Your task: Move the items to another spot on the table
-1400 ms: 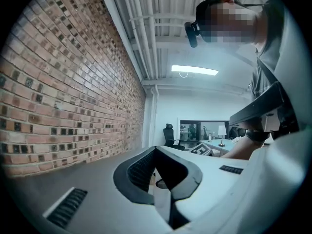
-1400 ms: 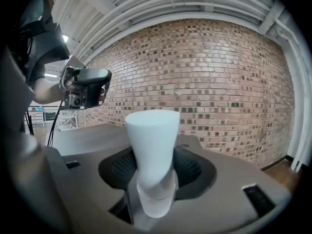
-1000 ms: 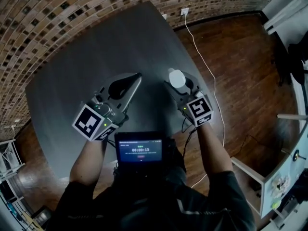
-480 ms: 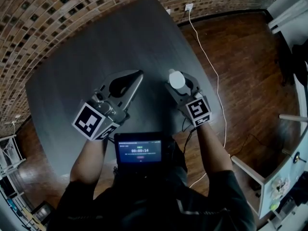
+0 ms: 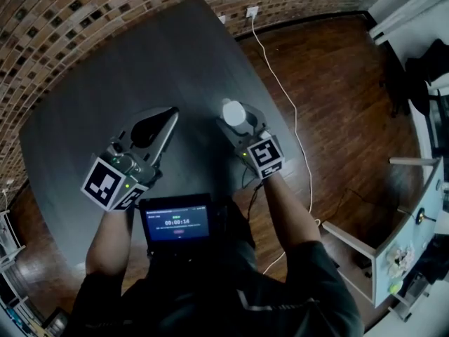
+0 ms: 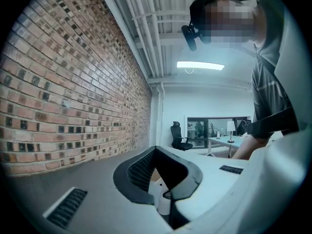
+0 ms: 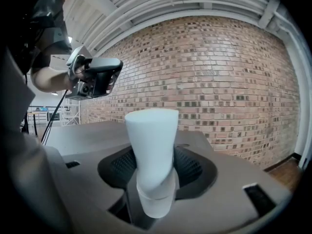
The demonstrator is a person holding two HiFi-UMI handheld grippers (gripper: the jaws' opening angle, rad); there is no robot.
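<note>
A white tube [image 5: 233, 111] with its cap end down stands upright between the jaws of my right gripper [image 5: 239, 120], above the dark grey table [image 5: 105, 69] near its right edge. In the right gripper view the tube [image 7: 151, 140] fills the middle, and the jaws of the right gripper [image 7: 154, 177] still press on it as they open slightly. My left gripper [image 5: 170, 113] hovers beside it to the left, its tips together. Deep between the jaws of the left gripper [image 6: 157, 151] a small white piece [image 6: 162, 203] shows; I cannot tell what it is.
A white cable [image 5: 280, 83] runs from a wall socket [image 5: 250, 11] across the wood floor right of the table. A small screen [image 5: 175, 220] sits at the person's chest. A brick wall [image 5: 56, 5] borders the table's far side. White furniture [image 5: 421, 223] stands at far right.
The head view has shifted, so both grippers and the table sit lower and further left in frame. The tube stays in the right jaws. The left jaws stay together.
</note>
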